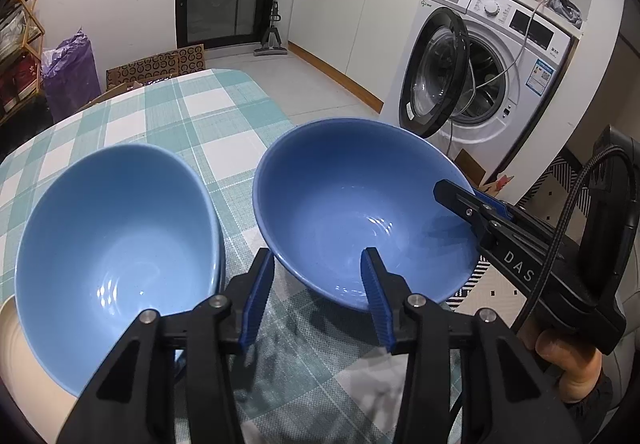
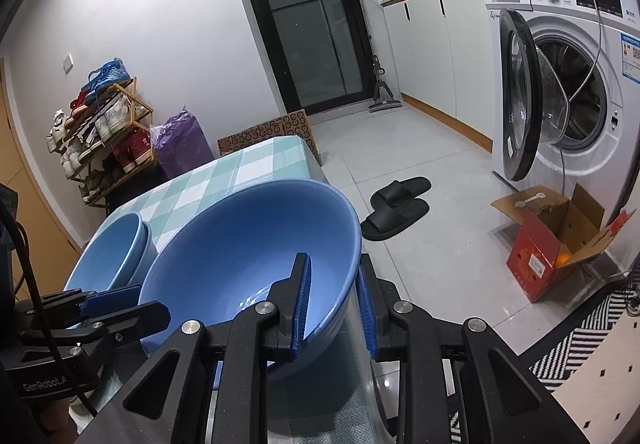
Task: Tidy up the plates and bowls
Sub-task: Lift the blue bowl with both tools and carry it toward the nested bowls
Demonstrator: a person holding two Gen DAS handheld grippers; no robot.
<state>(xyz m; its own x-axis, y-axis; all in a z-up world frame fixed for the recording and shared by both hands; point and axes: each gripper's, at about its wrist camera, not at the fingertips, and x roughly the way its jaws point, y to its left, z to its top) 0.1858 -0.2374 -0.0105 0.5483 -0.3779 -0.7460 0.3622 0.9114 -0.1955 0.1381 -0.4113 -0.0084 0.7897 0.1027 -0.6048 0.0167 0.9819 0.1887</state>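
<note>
So the main thing here is the deep glossy blue ceramic bowl (image 1: 360, 212) sitting tilted at the near right part of the table with the teal and white checked cloth (image 1: 192, 116), close to the table's right edge. The right gripper (image 2: 332, 308) is clamped onto its rim, one blue ribbed pad inside the bowl and the other on the outside wall. The left gripper (image 1: 320, 296) straddles the near rim of the same bowl: one blue pad is down inside, the other hangs outside just off the wall, and I can't tell if they actually press on it, looks loose to me.

Right beside it on the left is a stack of paler blue bowls (image 1: 116, 244), at least two nested, rims nearly meeting the first bowl. A bit of a cream plate (image 1: 12, 332) peeks out under that stack at the left edge.

Off the table to the right there's a white front-loading washing machine (image 1: 492, 60) with its door swung open and a cable hanging across the drum. On the floor: a pair of black slides (image 2: 400, 208) and an open red cardboard box (image 2: 548, 248). Behind the table are a wooden shoe rack full of sneakers (image 2: 100, 132), a purple plastic bag (image 2: 184, 140), and a flat printed carton (image 2: 268, 132) leaning by the dark glass door (image 2: 308, 24).
</note>
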